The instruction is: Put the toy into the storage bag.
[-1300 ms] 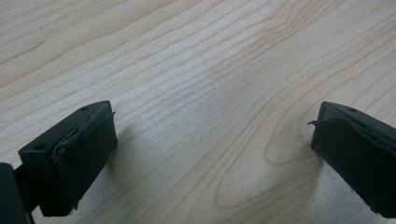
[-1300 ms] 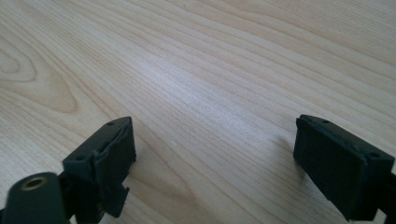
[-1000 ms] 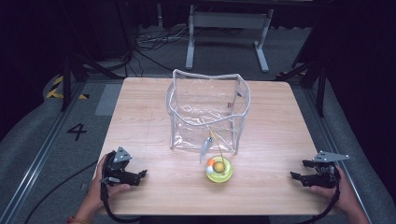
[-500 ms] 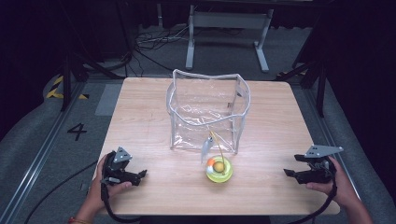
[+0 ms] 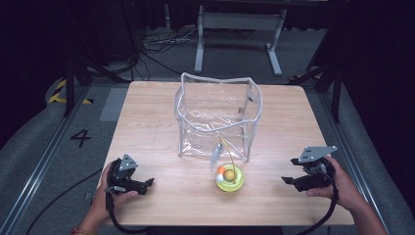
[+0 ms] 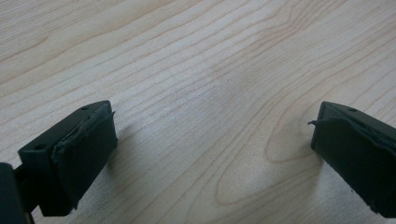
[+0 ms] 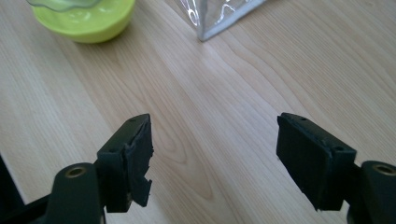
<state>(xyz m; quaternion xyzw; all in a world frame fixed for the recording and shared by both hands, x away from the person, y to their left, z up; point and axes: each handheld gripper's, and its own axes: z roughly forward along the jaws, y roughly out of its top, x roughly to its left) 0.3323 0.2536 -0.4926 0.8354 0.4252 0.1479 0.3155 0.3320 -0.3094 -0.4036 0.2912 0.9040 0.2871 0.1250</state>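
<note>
1. Wooden table [image 5: 147,122]: it spreads beneath both pairs of my jaws; bare grain lies between them in each gripper view.
2. Clear plastic bag [image 5: 218,117]: upright, mouth open, ahead of and between my two grippers; its near corner [image 7: 210,23] lies beyond my right jaws.
3. Yellow-green bowl [image 5: 229,180]: holding an orange ball [image 5: 226,172], just before the bag, well ahead of my right jaws.
4. Left gripper [image 5: 147,183]: jaws spread wide, grasping nothing.
5. Right gripper [image 5: 288,180]: jaws apart and empty, having just narrowed slightly.
</note>
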